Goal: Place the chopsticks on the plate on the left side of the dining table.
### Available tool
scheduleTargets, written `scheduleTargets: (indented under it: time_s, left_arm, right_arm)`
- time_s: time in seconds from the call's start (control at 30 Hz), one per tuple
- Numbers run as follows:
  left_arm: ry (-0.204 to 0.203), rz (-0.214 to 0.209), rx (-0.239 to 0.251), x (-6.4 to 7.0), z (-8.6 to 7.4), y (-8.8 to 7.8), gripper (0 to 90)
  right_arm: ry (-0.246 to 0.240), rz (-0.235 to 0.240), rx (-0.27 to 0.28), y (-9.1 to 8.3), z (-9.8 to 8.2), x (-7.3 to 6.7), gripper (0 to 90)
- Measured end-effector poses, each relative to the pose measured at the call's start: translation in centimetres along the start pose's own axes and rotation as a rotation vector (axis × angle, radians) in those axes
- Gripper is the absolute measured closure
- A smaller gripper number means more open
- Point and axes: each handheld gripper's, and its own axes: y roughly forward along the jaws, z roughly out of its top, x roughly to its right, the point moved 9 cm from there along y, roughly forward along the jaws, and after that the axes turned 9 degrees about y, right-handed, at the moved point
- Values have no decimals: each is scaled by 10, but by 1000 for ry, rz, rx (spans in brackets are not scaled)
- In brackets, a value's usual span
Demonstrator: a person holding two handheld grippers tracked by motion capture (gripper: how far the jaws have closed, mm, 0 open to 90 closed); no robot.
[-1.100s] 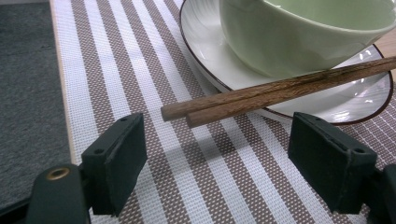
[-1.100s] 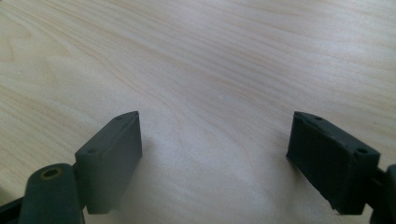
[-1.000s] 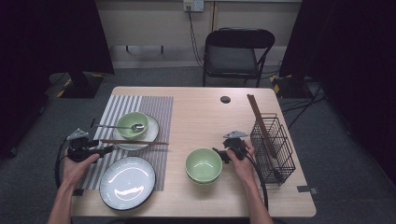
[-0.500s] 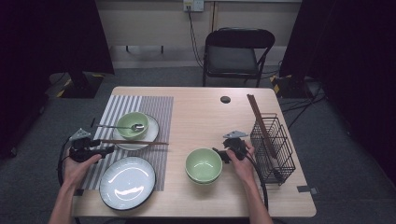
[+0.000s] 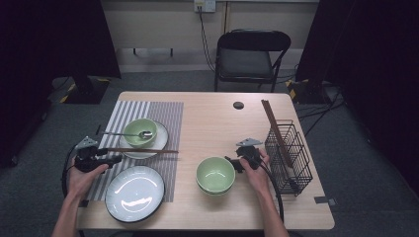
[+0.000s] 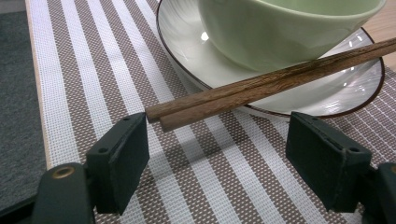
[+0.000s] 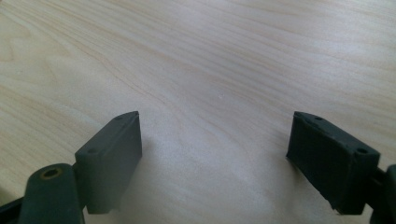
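Change: none to speak of; both hands sit where they were a second ago.
Left gripper (image 6: pixel 217 140): released, jaws wide around the chopsticks' (image 6: pixel 261 88) near ends, lower left (not yet pinched).
Chopsticks: across the small plate (image 6: pixel 327 93).
Right gripper (image 7: pixel 215 154): released, over bare table (image 7: pixel 210 56).
Meaning: grasp apparently pending.

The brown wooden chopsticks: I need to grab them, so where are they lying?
The brown wooden chopsticks lie at the high view's left, across the white plate's near rim, ends toward the open left gripper.
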Motion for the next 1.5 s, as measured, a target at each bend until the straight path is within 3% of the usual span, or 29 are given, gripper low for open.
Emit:
scheduleTargets:
  time_s: [0.47, 0.83, 0.97, 1.1, 1.13, 1.4, 1.5]
  left_arm:
    - [2, -7, -5, 1, 0, 0, 214]
    - [-16, 1, 20, 1, 3, -8, 215]
    - [-22, 16, 29, 3, 9, -13, 229]
    - [-31, 57, -5, 5, 11, -20, 273]
    - [-39, 50, -9, 6, 11, -22, 274]
    - [-41, 78, -12, 13, -1, -40, 273]
    - [-26, 86, -36, 15, -8, -41, 262]
  right_arm:
    - [0, 0, 0, 0, 0, 0, 171]
    - [0, 0, 0, 0, 0, 0, 171]
    - [0, 0, 0, 0, 0, 0, 171]
    - [0, 0, 0, 0, 0, 0, 171]
    - [1, 0, 0, 0, 0, 0, 171]
    - [2, 2, -1, 0, 0, 0, 171]
    - [1, 2, 0, 0, 0, 0, 171]
